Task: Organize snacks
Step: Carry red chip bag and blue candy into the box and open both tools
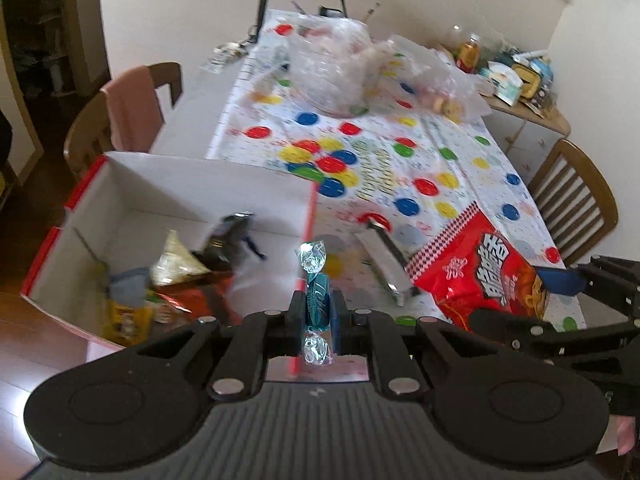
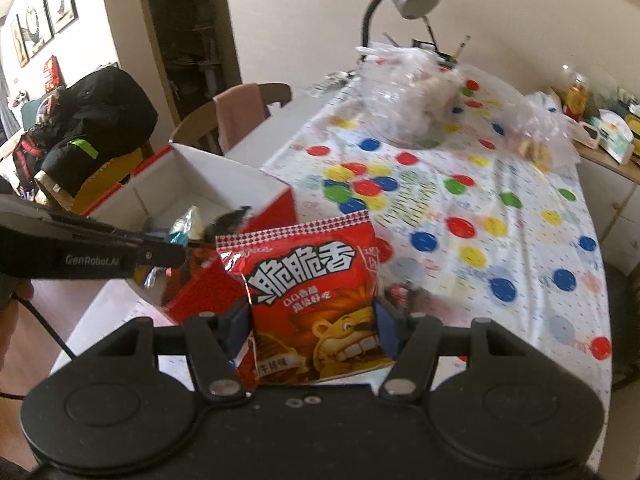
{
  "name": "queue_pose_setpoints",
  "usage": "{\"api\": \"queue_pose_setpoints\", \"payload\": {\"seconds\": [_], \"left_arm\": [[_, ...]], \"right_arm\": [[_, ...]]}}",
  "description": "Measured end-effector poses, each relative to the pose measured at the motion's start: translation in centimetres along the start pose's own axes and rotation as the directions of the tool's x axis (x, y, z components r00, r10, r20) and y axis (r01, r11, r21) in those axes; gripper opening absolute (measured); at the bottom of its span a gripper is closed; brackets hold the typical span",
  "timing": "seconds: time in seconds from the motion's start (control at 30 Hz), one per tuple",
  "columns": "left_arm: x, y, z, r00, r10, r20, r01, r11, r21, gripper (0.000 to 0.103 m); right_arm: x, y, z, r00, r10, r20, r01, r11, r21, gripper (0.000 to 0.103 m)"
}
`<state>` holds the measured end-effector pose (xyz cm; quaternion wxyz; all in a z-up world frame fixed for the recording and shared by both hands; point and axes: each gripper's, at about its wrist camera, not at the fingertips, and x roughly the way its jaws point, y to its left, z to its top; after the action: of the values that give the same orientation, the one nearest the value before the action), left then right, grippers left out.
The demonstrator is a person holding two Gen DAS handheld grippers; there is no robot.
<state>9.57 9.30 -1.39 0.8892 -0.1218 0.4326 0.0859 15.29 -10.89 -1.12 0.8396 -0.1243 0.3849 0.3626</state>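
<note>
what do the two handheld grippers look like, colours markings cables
Both are matte black plastic. The left gripper has a ribbed body, round side discs, silver rivets and narrow black fingers. The right gripper is alike, with blue finger pads. White "GenRobot.AI" lettering marks the left one's side, and a thin black cable trails below.

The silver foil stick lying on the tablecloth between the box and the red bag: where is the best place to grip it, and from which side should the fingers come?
Grip the silver foil stick near its middle, coming from above with the fingers across its narrow width. It seems to lie flat on the tablecloth, long and thin, so its long sides are probably the easiest faces to pinch.
</note>
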Motion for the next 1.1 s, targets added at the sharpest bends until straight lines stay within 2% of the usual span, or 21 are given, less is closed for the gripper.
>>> {"api": "queue_pose_setpoints", "payload": {"seconds": [0.33,0.7,0.9,1.1], "left_arm": [[-0.8,7.2,1.2,0.999,0.048,0.013,-0.047,0.998,-0.028,0.012],[1.6,14.7,2.5,0.989,0.142,-0.038,-0.143,0.989,-0.043,0.012],[3.9,17.3,3.3,0.979,0.189,-0.081,-0.192,0.981,-0.04,0.012],[6.2,18.7,3.5,0.971,0.2,-0.131,-0.204,0.979,-0.018,0.012]], "right_arm": [[2.5,6.0,2.6,1.0,0.017,0.013,-0.017,0.999,-0.033,0.062],[8.0,9.6,5.4,1.0,0.006,-0.011,-0.007,0.998,-0.056,0.062],[11.6,11.1,7.0,1.0,0.0,-0.023,-0.002,0.996,-0.091,0.062],[14.4,13.3,8.0,0.999,0.016,-0.051,-0.024,0.989,-0.149,0.062]]}}
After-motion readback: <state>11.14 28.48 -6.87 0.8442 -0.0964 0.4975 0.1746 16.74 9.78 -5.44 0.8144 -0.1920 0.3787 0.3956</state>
